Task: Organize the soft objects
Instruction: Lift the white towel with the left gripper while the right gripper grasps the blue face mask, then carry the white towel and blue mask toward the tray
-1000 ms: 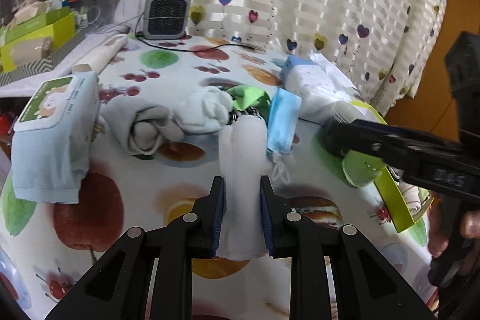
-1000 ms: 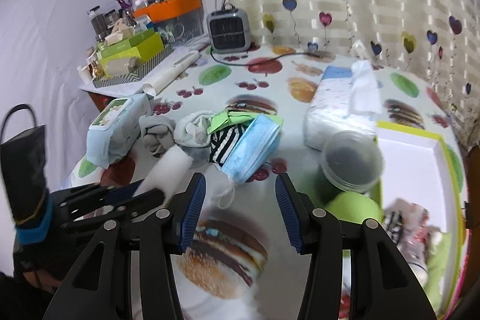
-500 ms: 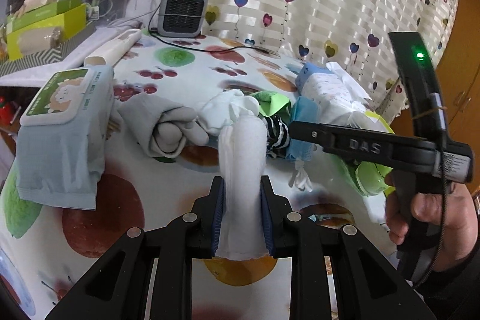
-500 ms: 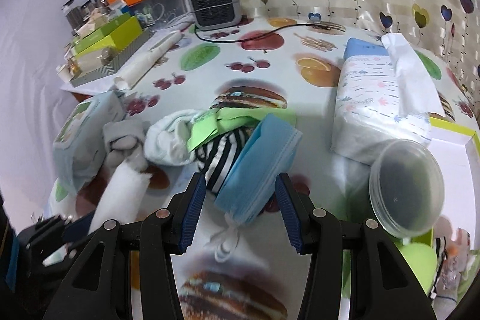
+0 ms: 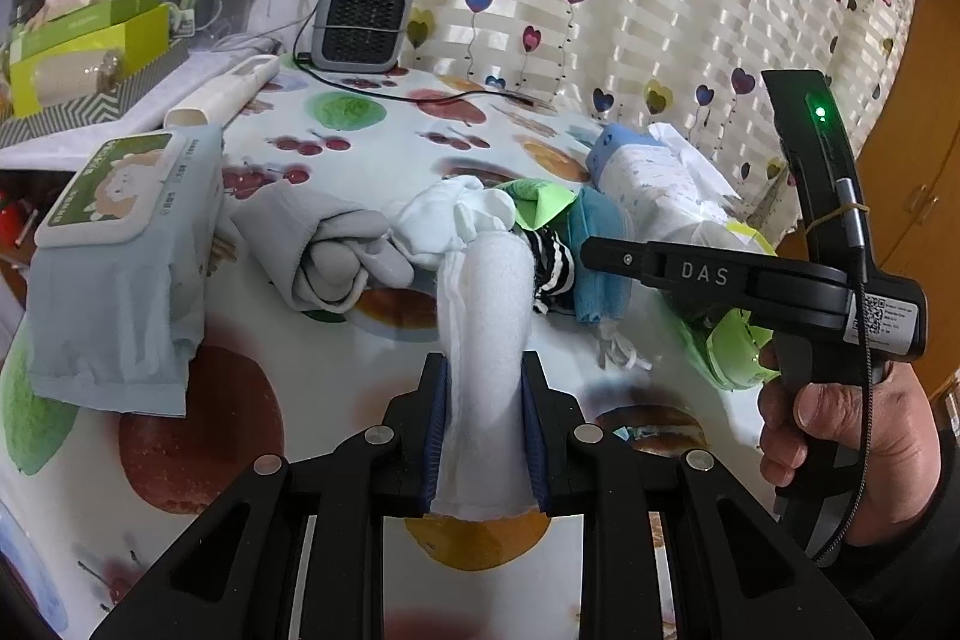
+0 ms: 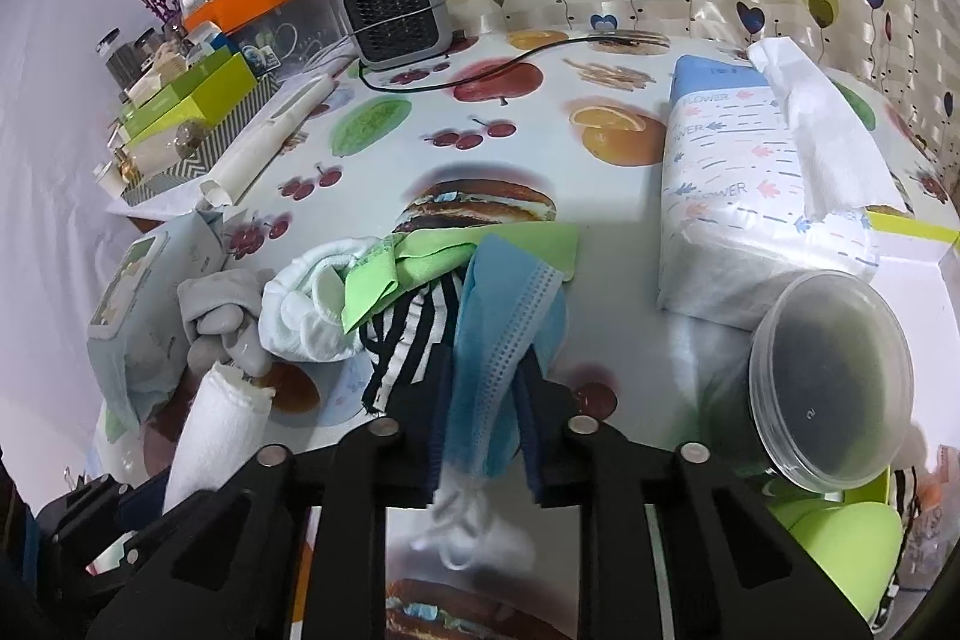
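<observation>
Left wrist view: left gripper [image 5: 483,421] clamped on white rolled cloth [image 5: 485,340], centre frame, above the counter [image 5: 336,358].

Right wrist view: right gripper [image 6: 480,436] fingers closing on blue face mask [image 6: 501,322], lower centre. Best to squeeze fully, then lift clear of striped sock [image 6: 414,334].

One blue face mask [image 6: 498,340], one wet-wipes pack [image 5: 114,244], one tissue pack [image 6: 750,196], one small heater [image 6: 396,10], three sock bundles.
</observation>
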{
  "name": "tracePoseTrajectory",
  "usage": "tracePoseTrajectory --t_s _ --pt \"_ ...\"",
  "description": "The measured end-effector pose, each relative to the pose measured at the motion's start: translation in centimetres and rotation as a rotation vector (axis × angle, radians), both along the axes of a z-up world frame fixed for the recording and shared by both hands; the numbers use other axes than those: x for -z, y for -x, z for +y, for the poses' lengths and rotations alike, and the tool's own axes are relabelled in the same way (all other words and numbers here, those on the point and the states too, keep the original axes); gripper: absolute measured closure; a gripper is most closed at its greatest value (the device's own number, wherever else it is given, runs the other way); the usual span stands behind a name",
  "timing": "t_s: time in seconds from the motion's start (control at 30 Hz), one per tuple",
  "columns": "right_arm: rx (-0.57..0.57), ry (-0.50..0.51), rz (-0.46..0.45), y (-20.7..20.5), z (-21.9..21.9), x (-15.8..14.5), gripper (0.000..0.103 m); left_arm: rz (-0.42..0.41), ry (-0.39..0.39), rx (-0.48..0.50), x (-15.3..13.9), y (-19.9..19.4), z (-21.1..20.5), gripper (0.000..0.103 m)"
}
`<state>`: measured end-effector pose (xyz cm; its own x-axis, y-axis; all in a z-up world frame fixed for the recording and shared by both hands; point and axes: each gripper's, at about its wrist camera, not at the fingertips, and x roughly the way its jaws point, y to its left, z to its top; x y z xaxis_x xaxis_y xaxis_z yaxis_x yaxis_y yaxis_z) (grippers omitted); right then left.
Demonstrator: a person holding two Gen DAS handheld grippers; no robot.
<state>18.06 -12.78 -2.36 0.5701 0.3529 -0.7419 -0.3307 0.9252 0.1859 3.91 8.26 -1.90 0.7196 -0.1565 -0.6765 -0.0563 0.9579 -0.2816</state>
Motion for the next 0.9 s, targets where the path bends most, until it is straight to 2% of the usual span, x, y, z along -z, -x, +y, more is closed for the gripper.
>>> tracePoseTrajectory --t_s 0.2,0.47,0.9 --pt "-0.029 -0.02 -0.028 1.4 -0.2 -1.0 0.087 -0.019 -0.003 0.0 -0.8 0.4 -0.6 0.081" --pt "-0.069 -0.066 -0.1 4.9 -1.2 -3.7 0.087 -0.057 -0.007 0.001 -2.5 1.4 -1.5 0.081" --pt "-0.088 -0.108 -0.198 10.0 -3.7 -6.8 0.087 -0.115 -0.015 0.05 -5.2 1.9 -4.1 0.081"
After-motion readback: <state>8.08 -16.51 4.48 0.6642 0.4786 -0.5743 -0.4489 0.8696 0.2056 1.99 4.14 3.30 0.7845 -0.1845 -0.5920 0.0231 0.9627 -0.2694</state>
